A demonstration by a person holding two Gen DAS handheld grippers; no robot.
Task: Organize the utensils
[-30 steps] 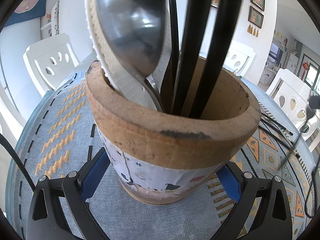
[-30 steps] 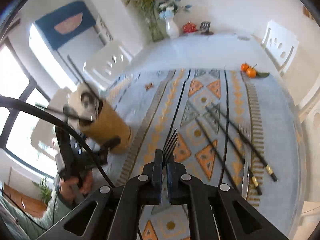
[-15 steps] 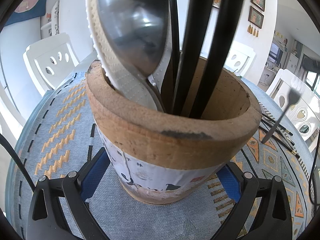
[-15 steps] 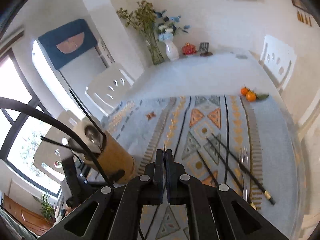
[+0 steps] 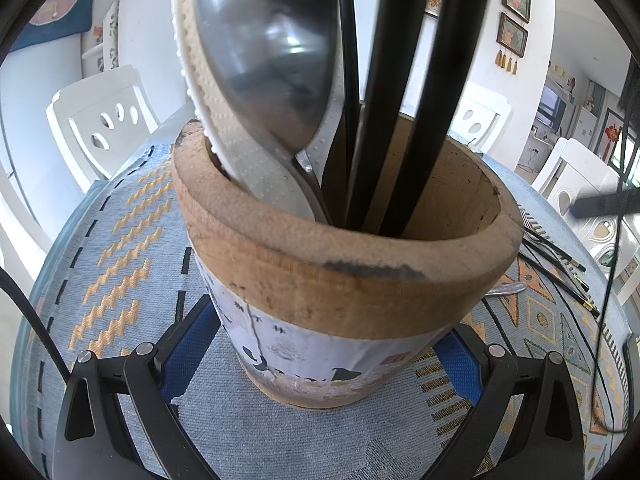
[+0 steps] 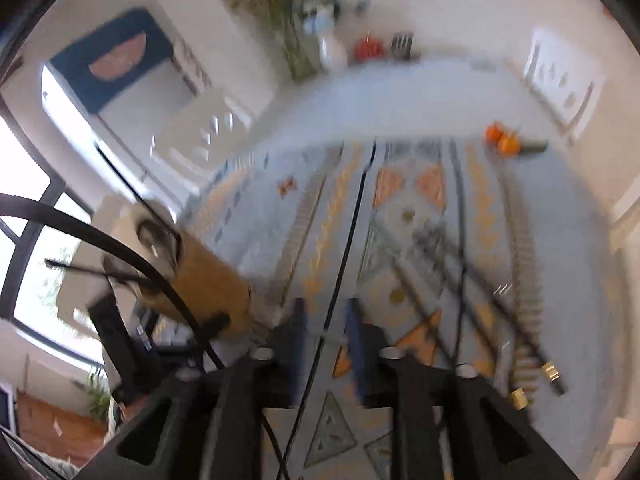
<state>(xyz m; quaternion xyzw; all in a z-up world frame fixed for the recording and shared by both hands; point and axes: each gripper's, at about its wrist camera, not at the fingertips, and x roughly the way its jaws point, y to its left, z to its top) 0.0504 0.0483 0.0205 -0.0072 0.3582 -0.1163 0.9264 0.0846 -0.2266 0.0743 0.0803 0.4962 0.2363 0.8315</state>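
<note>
The wooden utensil holder [image 5: 344,280] stands upright on the patterned tablecloth [image 5: 120,248] of the table, close before the left camera, its lower part wrapped in a white printed label. Inside it lean a metal spoon [image 5: 272,56] backed by a white dotted spoon [image 5: 224,120] on the left, and several black chopsticks [image 5: 400,80] rising out of the middle. The left gripper [image 5: 344,360] clasps the holder low down, its blue pads [image 5: 192,344] set against the base on either side. In the right view, which is blurred, the same holder [image 6: 200,280] sits at the left of the table, with the left gripper's black frame at its foot. The right gripper [image 6: 326,332] hovers over the cloth with its jaws parted; they have just been opening, and nothing solid lies between them apart from a thin black line that passes through the gap, which I cannot identify. To the right on the cloth lie more black chopsticks with gold ends [image 6: 500,320] and a fork [image 6: 505,344], well apart from the holder. At the far right edge of the cloth sit two small orange fruits [image 6: 502,138]. Beyond them, on the bare far end of the table, stand a white vase [image 6: 332,52] with flowers and a small red object [image 6: 368,48]. White chairs [image 5: 104,120] surround the table.
</note>
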